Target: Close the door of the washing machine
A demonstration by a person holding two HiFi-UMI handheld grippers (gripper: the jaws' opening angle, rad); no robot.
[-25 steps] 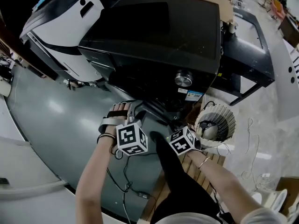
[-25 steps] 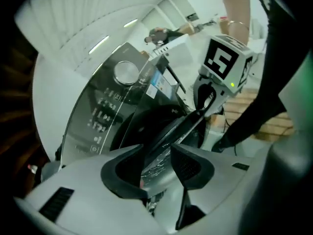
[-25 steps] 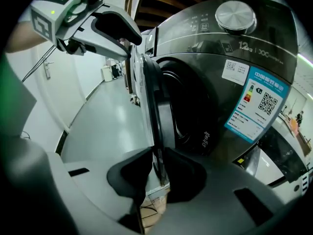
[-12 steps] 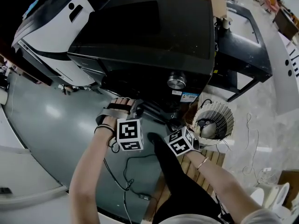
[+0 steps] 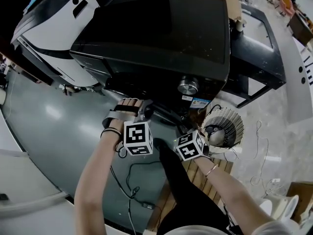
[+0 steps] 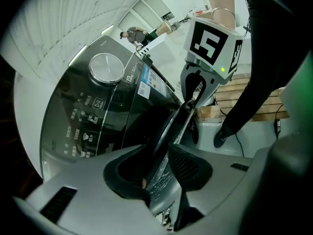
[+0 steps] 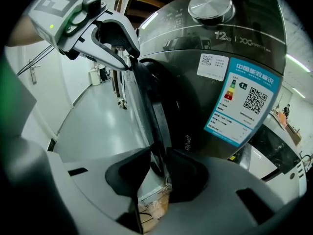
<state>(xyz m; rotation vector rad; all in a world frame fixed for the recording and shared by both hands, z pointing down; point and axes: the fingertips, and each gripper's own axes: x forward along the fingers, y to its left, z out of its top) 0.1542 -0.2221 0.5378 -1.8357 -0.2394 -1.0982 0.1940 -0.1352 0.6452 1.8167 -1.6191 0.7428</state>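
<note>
Right now the door point(image 6: 172, 124) of the washing machine point(image 5: 156, 38) is standing ajar, swinging out from the dark front panel below the silver dial point(image 5: 188, 86). You are bracketing its rim from both sides.

Your left gripper point(image 6: 159, 173) is straddling the door's edge. The rim is running up between the pads, lying against the right-hand one with a dark gap showing beside the other. These jaws have just been closing, but they are not yet pinching the door.

Your right gripper point(image 7: 159, 173) is sitting lower on the same rim with the thin edge between its pads. Its jaws have just been opening, so the grip there is loosening and light is showing beside the edge.

Each tool is appearing in the other's view, facing it along the door. From above, both marker cubes are hovering just in front of the machine. A white ribbed basket point(image 5: 224, 129) is standing beside your right gripper, and a cable point(image 5: 129, 180) is trailing across the grey floor point(image 5: 54, 126).
</note>
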